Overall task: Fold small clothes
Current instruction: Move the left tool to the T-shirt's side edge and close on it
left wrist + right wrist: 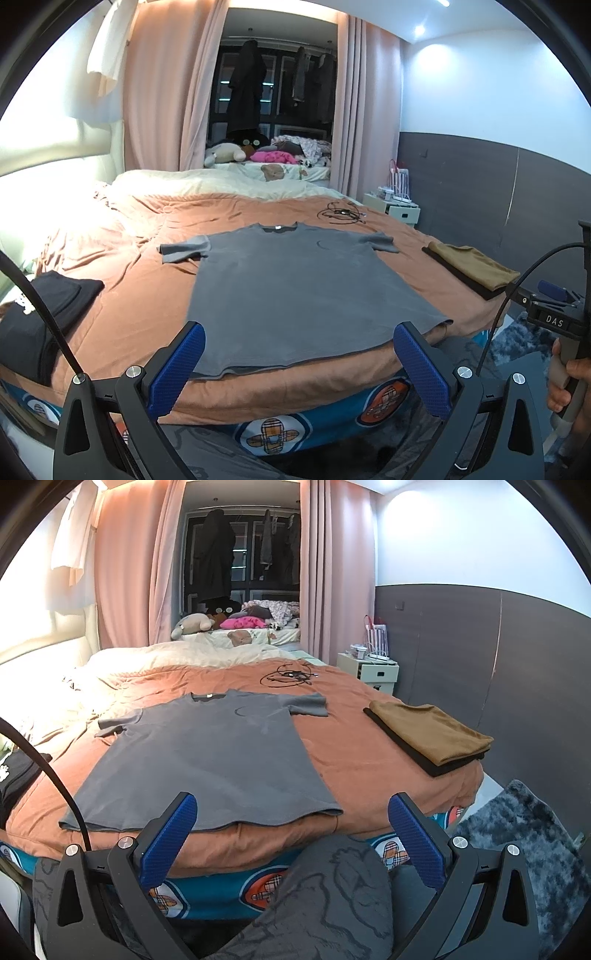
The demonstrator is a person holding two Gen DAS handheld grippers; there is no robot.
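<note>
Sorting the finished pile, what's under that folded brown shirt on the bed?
Under the folded brown shirt lies a folded black garment; only its edges show. Both rest on the orange bedspread. Anything deeper is covered.

Grey T-shirt [295, 288] lies flat (sleeves spread) on bed.
</note>
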